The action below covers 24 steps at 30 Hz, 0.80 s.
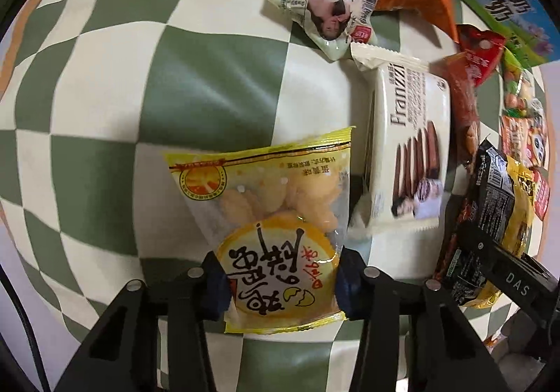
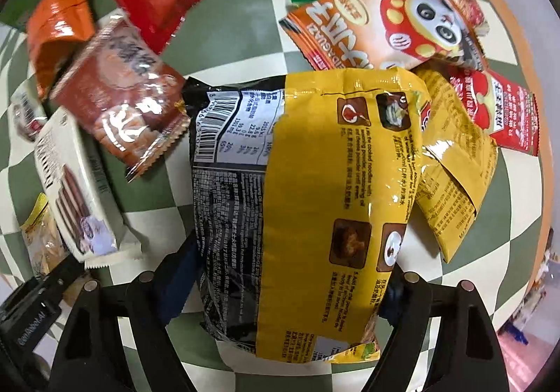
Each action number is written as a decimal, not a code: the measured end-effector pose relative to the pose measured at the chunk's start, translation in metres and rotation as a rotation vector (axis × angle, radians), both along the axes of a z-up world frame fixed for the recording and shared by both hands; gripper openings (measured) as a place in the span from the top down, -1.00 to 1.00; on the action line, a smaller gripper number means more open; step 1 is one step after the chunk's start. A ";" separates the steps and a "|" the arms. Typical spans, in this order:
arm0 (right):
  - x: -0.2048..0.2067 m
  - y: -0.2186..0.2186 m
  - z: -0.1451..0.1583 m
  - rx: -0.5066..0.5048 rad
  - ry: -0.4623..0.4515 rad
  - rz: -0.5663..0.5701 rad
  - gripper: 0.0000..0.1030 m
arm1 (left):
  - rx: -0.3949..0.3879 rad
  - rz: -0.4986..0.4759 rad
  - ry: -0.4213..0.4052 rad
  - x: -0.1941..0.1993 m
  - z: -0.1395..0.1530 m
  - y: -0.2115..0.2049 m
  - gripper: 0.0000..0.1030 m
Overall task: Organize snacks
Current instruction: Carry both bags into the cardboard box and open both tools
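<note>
Left wrist view: my left hand-held gripper (image 1: 280, 282) is clamped on the near end of a yellow egg-biscuit packet (image 1: 276, 217), blue pads (image 1: 217, 287) pressing both sides. I judge this packet light and air-puffed, with brittle contents; grip force should stay low and sit on the sealed edge, not over the biscuits. It lies on the checkered surface (image 1: 105, 112), just left of the Franzzi biscuit pack (image 1: 409, 147), which looks stiffer and boxier.

Right wrist view: my right hand-held gripper (image 2: 280, 280) straddles a black-and-yellow instant noodle packet (image 2: 301, 199); I cannot tell whether the jaws press it. I expect slippery film and a crushable noodle block, so I would hold across its width. A panda snack bag (image 2: 385, 18) lies beyond it.
</note>
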State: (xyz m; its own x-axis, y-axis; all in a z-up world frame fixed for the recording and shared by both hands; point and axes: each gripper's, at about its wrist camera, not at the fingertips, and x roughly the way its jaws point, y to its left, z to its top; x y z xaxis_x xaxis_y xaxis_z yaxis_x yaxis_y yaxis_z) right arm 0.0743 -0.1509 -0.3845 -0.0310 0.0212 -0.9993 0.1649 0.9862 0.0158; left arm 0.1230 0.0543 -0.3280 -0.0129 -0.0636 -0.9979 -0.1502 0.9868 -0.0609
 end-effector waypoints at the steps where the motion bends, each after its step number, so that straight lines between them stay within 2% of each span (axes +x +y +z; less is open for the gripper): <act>1: -0.018 -0.003 0.004 0.009 -0.009 0.007 -0.66 | -0.009 0.000 -0.004 -0.005 0.003 -0.002 0.18; 4: -0.037 -0.006 0.004 0.039 -0.030 0.019 -0.66 | -0.024 -0.007 -0.019 -0.022 0.007 -0.008 0.20; 6: -0.051 -0.007 0.008 0.064 -0.047 0.030 -0.66 | -0.045 -0.013 -0.036 -0.030 0.023 -0.014 0.20; 10: -0.068 -0.018 0.041 0.146 -0.103 0.053 -0.66 | -0.086 -0.040 -0.084 -0.030 0.066 -0.028 0.20; 13: -0.073 -0.023 0.067 0.218 -0.157 0.070 -0.66 | -0.123 -0.069 -0.152 -0.013 0.103 -0.043 0.20; 14: -0.077 -0.030 0.089 0.236 -0.177 0.078 -0.66 | -0.135 -0.079 -0.171 -0.003 0.118 -0.046 0.20; 16: -0.054 -0.026 0.141 0.273 -0.214 0.093 -0.66 | -0.171 -0.103 -0.209 0.025 0.147 -0.046 0.20; 17: -0.042 -0.028 0.157 0.294 -0.236 0.099 -0.66 | -0.188 -0.115 -0.226 0.048 0.159 -0.043 0.20; 18: -0.030 -0.032 0.172 0.313 -0.262 0.109 -0.66 | -0.190 -0.127 -0.242 0.066 0.172 -0.049 0.20; 20: 0.002 -0.029 0.226 0.342 -0.307 0.131 -0.66 | -0.183 -0.142 -0.273 0.101 0.202 -0.035 0.20; 24: 0.083 -0.036 0.259 0.356 -0.374 0.179 -0.66 | -0.146 -0.168 -0.299 0.190 0.229 -0.051 0.19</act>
